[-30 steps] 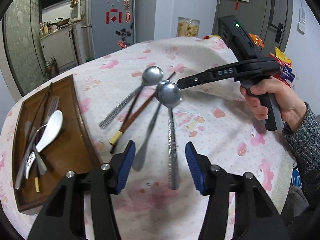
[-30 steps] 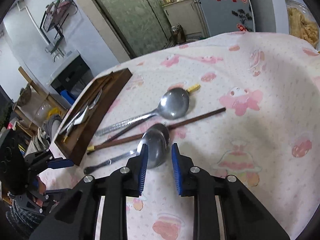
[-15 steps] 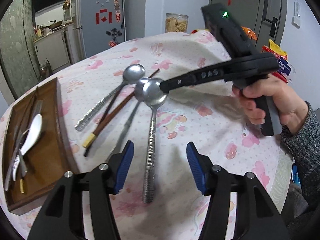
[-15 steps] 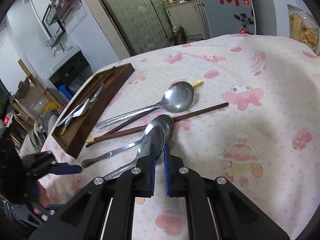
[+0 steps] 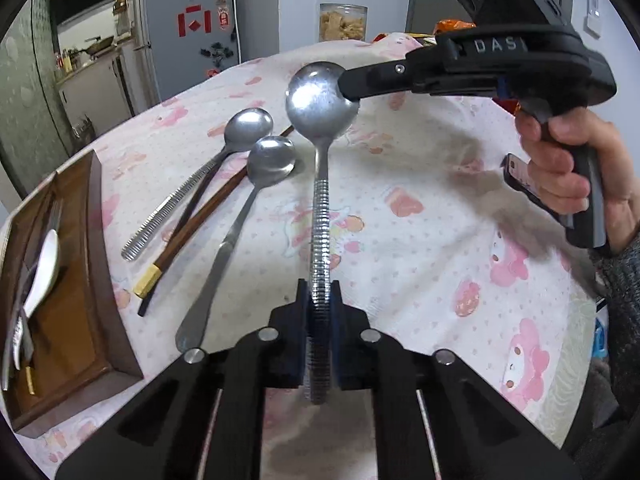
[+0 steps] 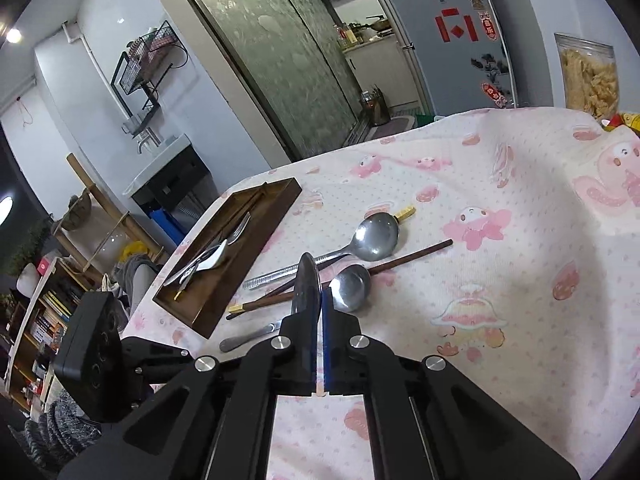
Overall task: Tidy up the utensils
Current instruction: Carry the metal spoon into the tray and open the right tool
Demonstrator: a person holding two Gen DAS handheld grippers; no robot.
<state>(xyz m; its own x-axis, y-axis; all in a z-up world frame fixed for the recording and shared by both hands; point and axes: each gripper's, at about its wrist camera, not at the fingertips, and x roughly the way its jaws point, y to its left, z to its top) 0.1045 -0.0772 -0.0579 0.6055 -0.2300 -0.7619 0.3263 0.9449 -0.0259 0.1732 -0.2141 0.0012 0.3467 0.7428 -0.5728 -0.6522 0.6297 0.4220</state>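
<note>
hidden: spoon (image 5: 320, 216) handle end inside left claw (image 5: 320, 312) | tray (image 5: 100, 264) contents indistinct

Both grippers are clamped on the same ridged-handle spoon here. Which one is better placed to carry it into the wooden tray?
Left, probably. The left gripper clamps the ridged-handle spoon by its handle, with the wooden tray on its side. The right gripper only pinches the bowl.

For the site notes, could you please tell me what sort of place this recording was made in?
Most likely a home dining area beside a kitchen: a fridge with magnets, a table under a cartoon-print tablecloth, and a wall-mounted sink with a dish rack above.
</note>
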